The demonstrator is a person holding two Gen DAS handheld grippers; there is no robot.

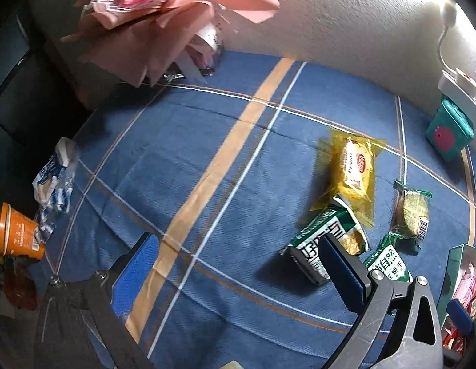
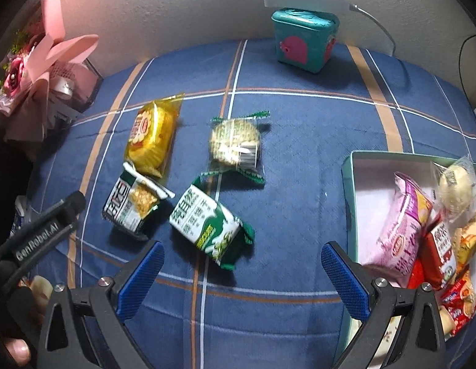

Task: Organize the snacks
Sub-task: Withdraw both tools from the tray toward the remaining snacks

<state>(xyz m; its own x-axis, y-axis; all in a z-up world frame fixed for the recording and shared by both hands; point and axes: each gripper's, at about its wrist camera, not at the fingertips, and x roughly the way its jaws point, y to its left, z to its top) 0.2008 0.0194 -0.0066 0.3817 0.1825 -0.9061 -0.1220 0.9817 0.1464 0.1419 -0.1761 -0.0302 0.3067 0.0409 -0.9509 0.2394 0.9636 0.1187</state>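
Four wrapped snacks lie loose on a blue plaid cloth, all to the left of the pale green box [image 2: 348, 184], which already holds several packets. Nearest the box is a green-and-white biscuit packet [image 2: 210, 227]. Beyond it lies a round biscuit in a clear wrapper [image 2: 234, 144]. Farther left are a second green-and-white packet [image 2: 134, 206] and, touching it, a yellow packet [image 2: 153, 136].

The right gripper [image 2: 242, 272] hovers above the cloth with its jaws released wide and empty, the nearest green-and-white packet just ahead of them. The left gripper [image 1: 238, 267] also hangs above the cloth, jaws spread and holding nothing, well left of the box.

Risks, as a judgement: the wrappers look slick and puffy, so a pinch on a crimped edge could slip or crush the biscuits. The yellow packet and its neighbour touch, so grasping one may drag the other. The box is crowded on its right side, so a careless drop could land on the rim.
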